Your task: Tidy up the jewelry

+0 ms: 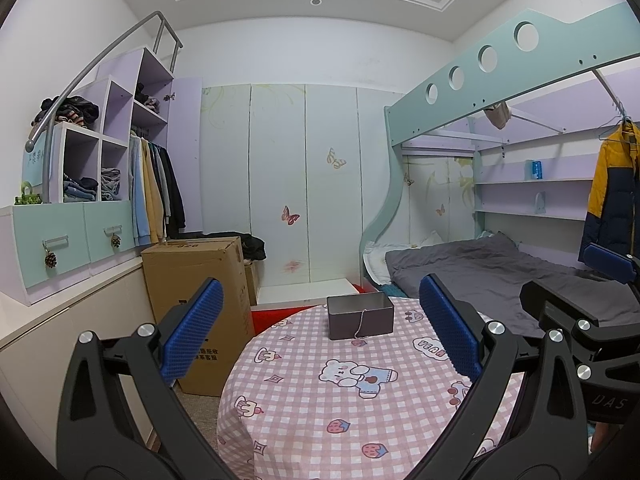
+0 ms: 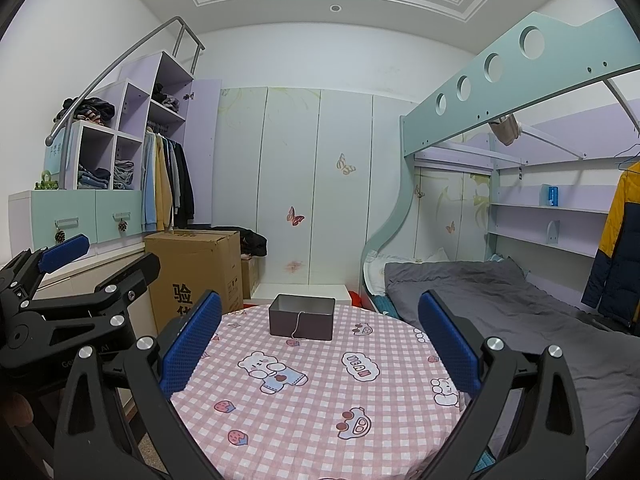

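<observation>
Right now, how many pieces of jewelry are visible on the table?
1: a silver chain draped over the front wall of the grey box, its end dangling outside. More may lie hidden inside the box.

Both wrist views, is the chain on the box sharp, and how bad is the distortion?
Left wrist view: chain thin but readable against the box; bunk rail bows strongly. Right wrist view: chain equally legible, light even and flat, corners vignetted black.

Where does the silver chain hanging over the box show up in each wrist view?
Left wrist: chain hangs down the front wall of the gray box, centre, slightly right.
Right wrist: chain on the box front, centre, slightly left.
Shared landmark: bear print on the tablecloth.
</observation>
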Demonstrator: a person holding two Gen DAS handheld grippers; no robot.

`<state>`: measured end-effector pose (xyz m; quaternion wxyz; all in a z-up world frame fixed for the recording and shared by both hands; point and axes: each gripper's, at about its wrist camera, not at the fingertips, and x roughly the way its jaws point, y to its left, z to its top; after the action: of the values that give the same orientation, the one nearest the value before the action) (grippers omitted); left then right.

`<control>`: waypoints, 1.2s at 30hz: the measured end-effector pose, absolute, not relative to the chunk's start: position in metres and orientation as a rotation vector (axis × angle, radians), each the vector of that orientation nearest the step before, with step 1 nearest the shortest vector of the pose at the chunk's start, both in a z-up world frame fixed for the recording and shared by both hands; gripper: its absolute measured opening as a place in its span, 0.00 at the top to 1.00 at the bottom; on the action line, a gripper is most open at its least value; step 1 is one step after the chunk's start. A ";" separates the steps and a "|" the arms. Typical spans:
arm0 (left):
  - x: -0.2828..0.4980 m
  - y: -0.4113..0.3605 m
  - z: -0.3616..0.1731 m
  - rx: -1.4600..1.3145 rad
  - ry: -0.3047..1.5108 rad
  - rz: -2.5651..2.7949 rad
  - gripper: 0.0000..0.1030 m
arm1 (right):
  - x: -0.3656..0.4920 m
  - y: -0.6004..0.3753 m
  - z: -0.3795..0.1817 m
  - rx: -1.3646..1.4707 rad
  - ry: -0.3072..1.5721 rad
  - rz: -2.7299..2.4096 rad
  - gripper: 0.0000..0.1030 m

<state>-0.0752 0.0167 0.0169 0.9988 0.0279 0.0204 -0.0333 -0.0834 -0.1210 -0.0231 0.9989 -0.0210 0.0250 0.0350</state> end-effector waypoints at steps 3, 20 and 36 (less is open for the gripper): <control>-0.075 0.016 0.018 0.057 0.041 -0.066 0.06 | -0.083 -0.121 -0.023 -0.042 0.050 0.070 0.08; -0.074 0.019 0.013 0.058 0.041 -0.065 0.06 | -0.084 -0.119 -0.026 -0.042 0.052 0.068 0.08; -0.073 0.019 0.012 0.057 0.044 -0.065 0.06 | -0.082 -0.118 -0.026 -0.041 0.055 0.069 0.08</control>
<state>-0.0731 0.0194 0.0122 0.9988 0.0285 0.0219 -0.0324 -0.0823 -0.1179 -0.0265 0.9988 -0.0203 0.0275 0.0344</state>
